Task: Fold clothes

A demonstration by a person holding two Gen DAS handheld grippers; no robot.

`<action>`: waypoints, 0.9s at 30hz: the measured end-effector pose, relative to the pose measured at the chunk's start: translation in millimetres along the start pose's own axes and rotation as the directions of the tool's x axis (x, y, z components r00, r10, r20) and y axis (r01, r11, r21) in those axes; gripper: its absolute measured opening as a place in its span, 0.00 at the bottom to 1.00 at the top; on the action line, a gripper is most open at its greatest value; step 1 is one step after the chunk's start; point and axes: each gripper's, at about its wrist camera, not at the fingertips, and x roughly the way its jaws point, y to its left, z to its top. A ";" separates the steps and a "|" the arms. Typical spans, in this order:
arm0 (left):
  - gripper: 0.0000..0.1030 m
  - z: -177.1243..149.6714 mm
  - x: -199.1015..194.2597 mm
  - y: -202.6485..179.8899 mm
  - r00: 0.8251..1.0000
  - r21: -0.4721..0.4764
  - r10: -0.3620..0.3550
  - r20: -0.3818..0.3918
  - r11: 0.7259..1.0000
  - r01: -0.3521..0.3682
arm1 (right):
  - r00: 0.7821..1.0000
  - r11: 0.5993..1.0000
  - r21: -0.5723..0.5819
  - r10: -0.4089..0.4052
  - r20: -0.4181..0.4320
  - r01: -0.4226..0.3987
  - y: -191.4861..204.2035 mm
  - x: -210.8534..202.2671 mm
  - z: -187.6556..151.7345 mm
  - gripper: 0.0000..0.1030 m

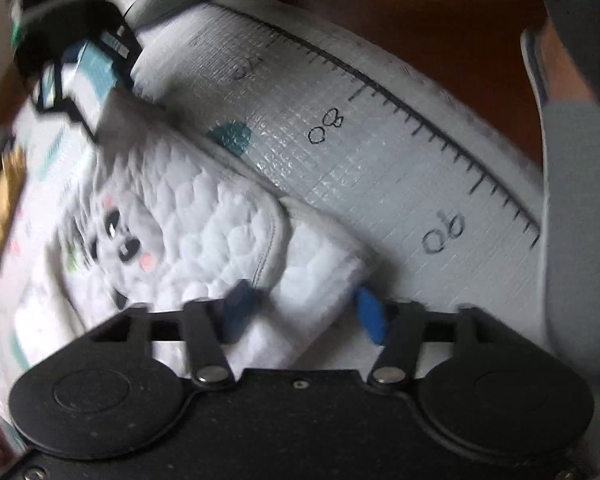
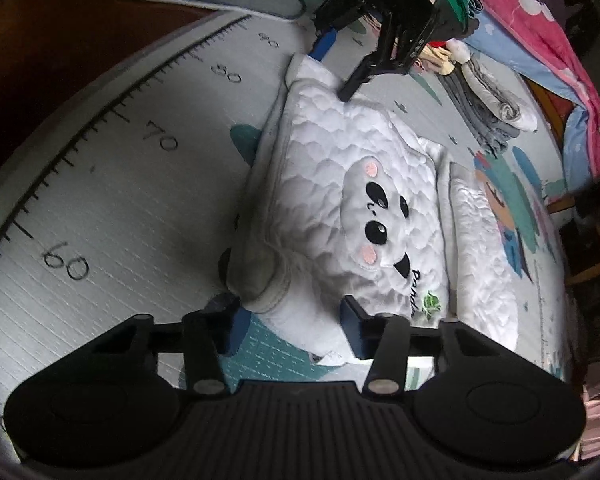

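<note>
The right gripper (image 2: 290, 326) is straddling the near hem of the white panda top (image 2: 340, 208), jaws part-open with cloth between; whether it is pinching I cannot tell. Toward 12 o'clock, the left gripper (image 1: 300, 312) is likewise bracketing the far corner. The top is lying folded on the play mat (image 2: 120, 168), presumably being squared up.

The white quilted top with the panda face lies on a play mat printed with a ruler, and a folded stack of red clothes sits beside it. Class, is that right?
Not quite: the folded stack beside the white quilted top is grey, as the right wrist view shows. The top does lie on the ruler-printed play mat.
</note>
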 end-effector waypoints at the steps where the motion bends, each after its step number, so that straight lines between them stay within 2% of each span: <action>1: 0.41 -0.9 -2.0 -4.6 1.000 -0.009 0.012 0.004 1.000 -0.012 | 1.000 1.000 0.009 0.007 0.004 -0.007 -0.7 -0.6 0.7 0.45; 2: 0.38 -1.2 -3.0 -7.8 1.000 -0.028 0.020 0.005 0.999 -0.020 | 1.000 1.000 0.019 0.014 0.009 -0.014 -1.5 -1.2 1.4 0.44; 6: 0.40 2.8 -8.8 -15.9 0.997 -0.009 0.082 -0.010 0.997 -0.082 | 1.000 0.999 0.029 0.017 0.013 -0.018 -2.3 -1.0 1.6 0.43; 8: 0.50 3.8 -11.5 -18.5 0.990 0.017 0.141 0.001 0.990 -0.141 | 1.000 0.998 0.061 0.015 0.016 -0.016 -6.5 -2.5 2.4 0.38; 11: 0.53 3.3 -14.7 -27.3 0.969 0.028 0.243 0.046 0.969 -0.245 | 1.000 0.990 0.142 -0.003 0.022 0.000 -15.8 -6.7 4.4 0.25; 14: 0.54 3.6 -15.4 -38.3 0.943 0.040 0.327 0.061 0.943 -0.330 | 0.999 0.964 0.265 -0.025 0.039 0.014 -29.5 -13.8 4.9 0.24; 18: 0.56 2.3 -4.4 -54.9 0.961 0.191 0.275 0.037 0.942 -0.277 | 0.999 0.926 0.378 -0.031 0.045 0.012 -45.0 -18.0 1.4 0.23; 20: 0.61 2.9 -4.7 -51.1 0.961 0.205 0.273 0.039 0.939 -0.275 | 0.998 0.904 0.428 -0.039 0.040 0.018 -51.8 -18.1 -1.9 0.23; 22: 0.61 3.9 -4.6 -45.5 0.960 0.214 0.276 0.040 0.936 -0.278 | 0.998 0.876 0.483 -0.044 0.035 0.022 -58.8 -18.2 -6.5 0.23; 25: 0.61 6.6 -9.0 -24.5 0.945 0.100 0.320 0.060 0.940 -0.325 | 0.999 0.833 0.553 -0.043 0.032 0.018 -67.3 -17.8 -12.6 0.23; 27: 0.61 6.9 -12.6 -18.2 0.942 0.046 0.329 0.070 0.942 -0.332 | 0.998 0.822 0.569 -0.045 0.034 0.018 -69.5 -18.0 -15.1 0.23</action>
